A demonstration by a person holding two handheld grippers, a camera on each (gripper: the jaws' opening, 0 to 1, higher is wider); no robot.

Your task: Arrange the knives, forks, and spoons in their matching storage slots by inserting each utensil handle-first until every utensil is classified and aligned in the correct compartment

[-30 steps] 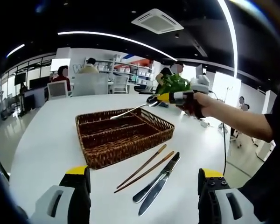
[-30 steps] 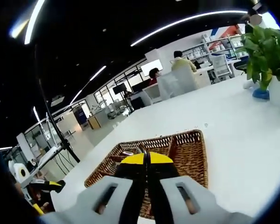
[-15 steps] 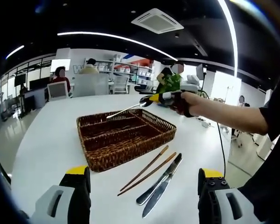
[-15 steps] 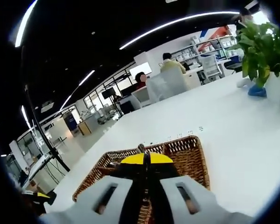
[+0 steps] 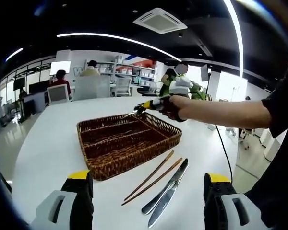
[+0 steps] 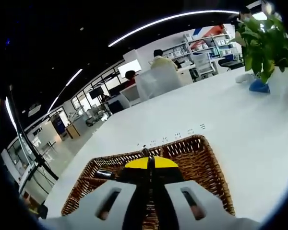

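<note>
Right hand-held gripper (image 5: 143, 106), clamped on a spoon (image 6: 145, 152), has dropped nearer the basket (image 5: 126, 143); left hand-held gripper (image 5: 143, 191) waits, jaws apart.

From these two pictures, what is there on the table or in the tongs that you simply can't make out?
- Right gripper view: the right tongs are shut on a thin metal utensil; their own yellow tips hide which kind.
- Left gripper view: that utensil over the basket is too small to identify.
- Right gripper view: the tongs' body covers much of the basket's compartments.
- Left gripper view: the two metal pieces beside the chopsticks overlap, blurring which is which.
</note>
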